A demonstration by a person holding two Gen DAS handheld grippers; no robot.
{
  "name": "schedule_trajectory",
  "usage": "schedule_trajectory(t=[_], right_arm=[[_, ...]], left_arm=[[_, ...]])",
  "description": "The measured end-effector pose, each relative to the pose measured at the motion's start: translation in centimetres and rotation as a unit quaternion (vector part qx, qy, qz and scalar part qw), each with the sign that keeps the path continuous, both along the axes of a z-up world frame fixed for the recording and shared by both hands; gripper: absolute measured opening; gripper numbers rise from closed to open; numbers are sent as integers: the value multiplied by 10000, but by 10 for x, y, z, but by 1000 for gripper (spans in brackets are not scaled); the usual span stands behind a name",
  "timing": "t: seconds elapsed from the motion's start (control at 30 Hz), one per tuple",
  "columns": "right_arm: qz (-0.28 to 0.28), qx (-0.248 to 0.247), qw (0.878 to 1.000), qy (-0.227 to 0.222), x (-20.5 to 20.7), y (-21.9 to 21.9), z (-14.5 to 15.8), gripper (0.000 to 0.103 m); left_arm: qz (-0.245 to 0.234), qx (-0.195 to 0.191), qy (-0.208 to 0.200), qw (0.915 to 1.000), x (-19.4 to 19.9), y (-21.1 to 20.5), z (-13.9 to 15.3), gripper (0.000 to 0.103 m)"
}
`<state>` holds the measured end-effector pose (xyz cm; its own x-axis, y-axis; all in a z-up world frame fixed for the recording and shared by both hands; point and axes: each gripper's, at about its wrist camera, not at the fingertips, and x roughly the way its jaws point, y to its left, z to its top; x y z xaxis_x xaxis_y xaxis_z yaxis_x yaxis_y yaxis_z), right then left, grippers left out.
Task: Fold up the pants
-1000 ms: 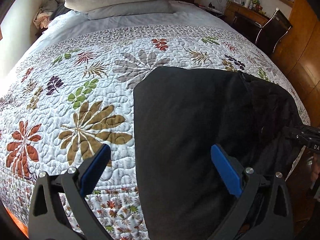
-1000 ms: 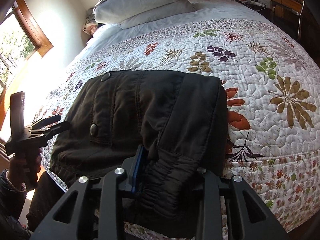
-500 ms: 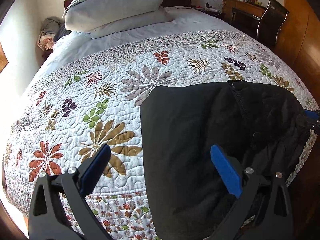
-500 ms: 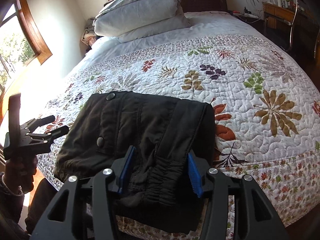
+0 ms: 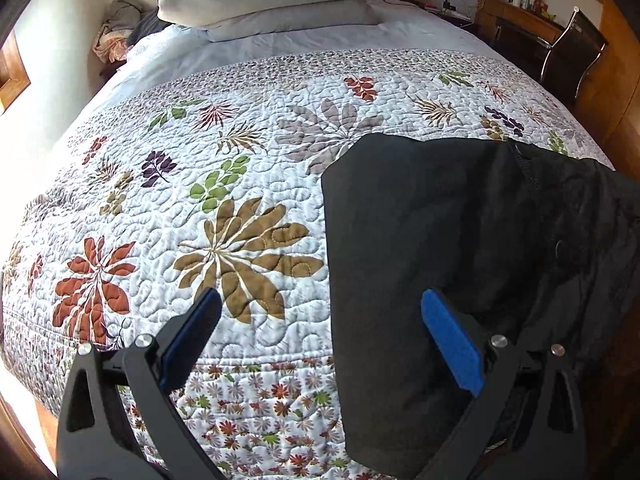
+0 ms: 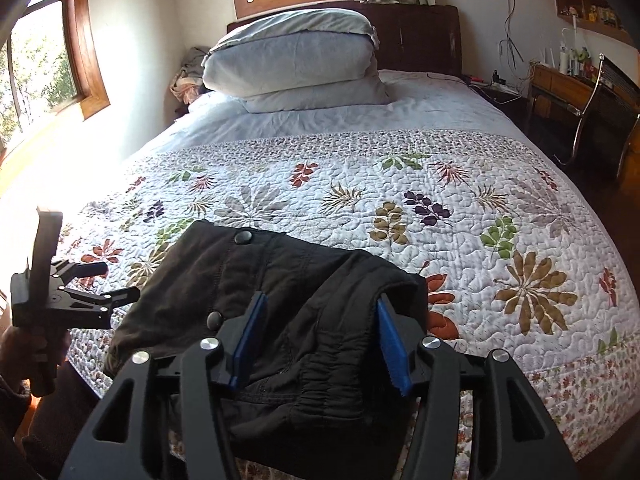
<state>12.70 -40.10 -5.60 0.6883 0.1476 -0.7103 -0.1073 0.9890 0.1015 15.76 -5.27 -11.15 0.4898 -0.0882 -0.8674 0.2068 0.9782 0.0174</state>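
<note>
**Folded pants at the foot of the bed, both grippers apart**

From my remote station I see the black pants lying folded on the flowered quilt, at the near edge of the bed, their elastic waistband hanging just over that edge. My right gripper hovers above the waistband; its jaws are opening, the blue pads clear of the cloth, which lies below and between them. My left gripper stands wide open with nothing in it, one finger over the quilt and the other over the pants. In the right view a hand holds that gripper beside the pants. Two pillows sit stacked at the headboard.
</note>
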Motion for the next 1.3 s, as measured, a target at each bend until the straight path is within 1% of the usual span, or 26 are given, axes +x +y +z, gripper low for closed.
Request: schedule_trajectory(t=[0.07,0.13,0.2,0.27,0.33,0.37,0.43,0.53,0.6,0.67,0.77,0.83,0.87,0.97,1.0,1.07,1.13,1.17,1.23,1.27,1.3], right_arm=[[-76,-110,9999,-51,-5,-5,5,55],[-129,-30,9999,-38,-11,-12,9,56],[-14,268,9996,-78,-14,-15,10,57],[197,636,9977,-100,-11,-12,9,57],[396,901,9951,-92,-4,-3,2,57],[458,950,9944,-27,1,3,-4,57],[470,815,9954,174,9,12,-19,57],[348,528,9970,440,13,18,-41,57],[254,495,9969,564,10,13,-55,57],[232,620,9958,640,7,8,-65,57],[239,605,9957,655,6,5,-75,58],[289,501,9962,645,6,9,-81,65],[315,438,9964,651,6,12,-83,66],[405,166,9969,658,7,21,-79,68],[439,175,9968,638,6,21,-74,68],[487,394,9966,533,1,16,-60,68],[405,593,9965,421,-5,5,-44,76],[360,682,9963,378,-6,-3,-37,79],[264,825,9955,372,-9,-18,-26,90],[207,920,9948,384,-10,-27,-23,91],[184,1028,9936,420,-10,-34,-22,93]], left_arm=[[48,-123,86,9999,1,2,-6,100],[112,-268,107,9995,3,4,-10,100],[147,-369,126,9991,4,4,-11,100],[180,-380,113,9991,4,3,-8,100],[137,-452,45,9989,1,1,-2,100],[97,-483,-7,9988,-1,-1,1,100],[-20,-473,-18,9989,-3,-5,3,100],[-117,-470,121,9988,-2,-8,-3,100],[-140,-486,175,9986,-2,-9,-8,100],[-147,-507,213,9984,-2,-9,-12,100],[-127,-520,210,9983,-2,-10,-12,100],[-123,-434,142,9989,-3,-12,-8,100],[-133,-384,93,9991,-4,-13,-4,100],[-186,-359,-37,9992,-6,-16,8,100],[-190,-358,-78,9991,-6,-17,12,100],[-224,-384,-119,9989,-7,-18,20,100],[-264,-415,-158,9987,-8,-19,28,100],[-290,-442,-178,9984,-9,-20,31,100],[-368,-544,-114,9978,-9,-20,34,100],[-412,-644,-34,9971,-8,-20,35,100],[-472,-837,79,9953,-7,-17,35,100]])
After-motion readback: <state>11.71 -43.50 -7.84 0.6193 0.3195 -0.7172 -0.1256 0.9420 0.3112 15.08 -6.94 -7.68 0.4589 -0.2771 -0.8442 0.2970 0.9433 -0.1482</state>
